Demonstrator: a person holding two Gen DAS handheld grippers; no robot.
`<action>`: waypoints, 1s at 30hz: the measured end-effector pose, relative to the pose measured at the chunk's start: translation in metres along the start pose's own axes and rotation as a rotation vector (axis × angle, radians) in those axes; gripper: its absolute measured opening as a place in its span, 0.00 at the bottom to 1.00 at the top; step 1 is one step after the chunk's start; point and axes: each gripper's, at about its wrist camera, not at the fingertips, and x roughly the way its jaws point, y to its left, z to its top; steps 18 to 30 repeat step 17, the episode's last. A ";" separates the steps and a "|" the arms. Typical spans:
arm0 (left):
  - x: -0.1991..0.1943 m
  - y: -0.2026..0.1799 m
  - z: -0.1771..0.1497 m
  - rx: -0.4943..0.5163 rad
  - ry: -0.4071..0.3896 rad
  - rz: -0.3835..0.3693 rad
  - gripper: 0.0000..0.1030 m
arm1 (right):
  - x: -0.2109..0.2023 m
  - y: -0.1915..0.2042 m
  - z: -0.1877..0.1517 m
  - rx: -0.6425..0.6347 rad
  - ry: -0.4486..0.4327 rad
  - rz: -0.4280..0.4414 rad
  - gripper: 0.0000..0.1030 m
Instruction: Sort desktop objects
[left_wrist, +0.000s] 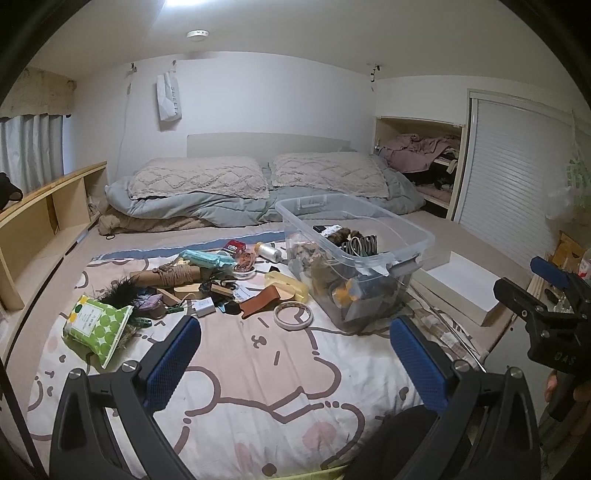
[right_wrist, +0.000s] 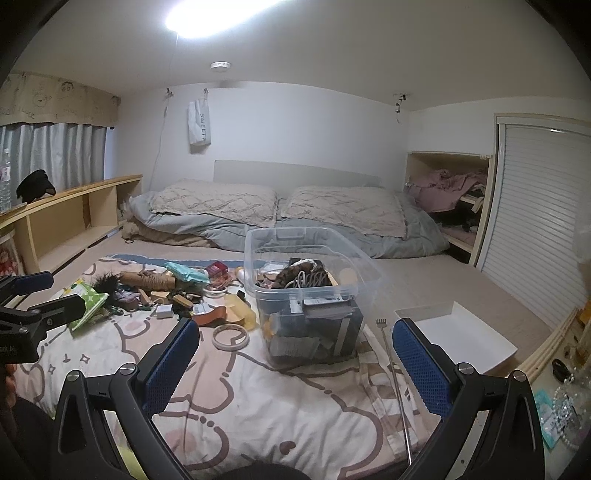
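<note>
Two claws: both yours, both spread wide with nothing between the pads.
Green dotted packet (left_wrist: 96, 324): far left of the clutter, lying on the cartoon blanket (left_wrist: 258, 387).
Loose pile (left_wrist: 207, 273): packets, a rope-wound roll, wood bits and a brown strap heaped just right of the packet.
Your left gripper (left_wrist: 295, 363): jaws wide apart, hovering over bare blanket, touching nothing.
Tape ring (left_wrist: 293, 314): flat on the blanket, between the pile and the bin.
Clear plastic bin (left_wrist: 417, 236): right of the pile, already part-filled with items.
Your right gripper (right_wrist: 297, 363): jaws equally wide, empty, pointed at the bin.
White tray (right_wrist: 476, 339): well right of the bin, off the blanket.
</note>
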 end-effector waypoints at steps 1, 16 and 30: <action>0.000 0.000 0.000 0.000 0.001 0.000 1.00 | 0.000 0.000 0.000 0.000 0.000 0.000 1.00; -0.002 -0.002 -0.002 0.001 -0.002 -0.003 1.00 | -0.004 0.001 0.001 -0.006 0.000 0.003 1.00; -0.002 -0.002 -0.002 0.002 -0.002 -0.002 1.00 | -0.004 0.001 0.001 -0.006 0.000 0.003 1.00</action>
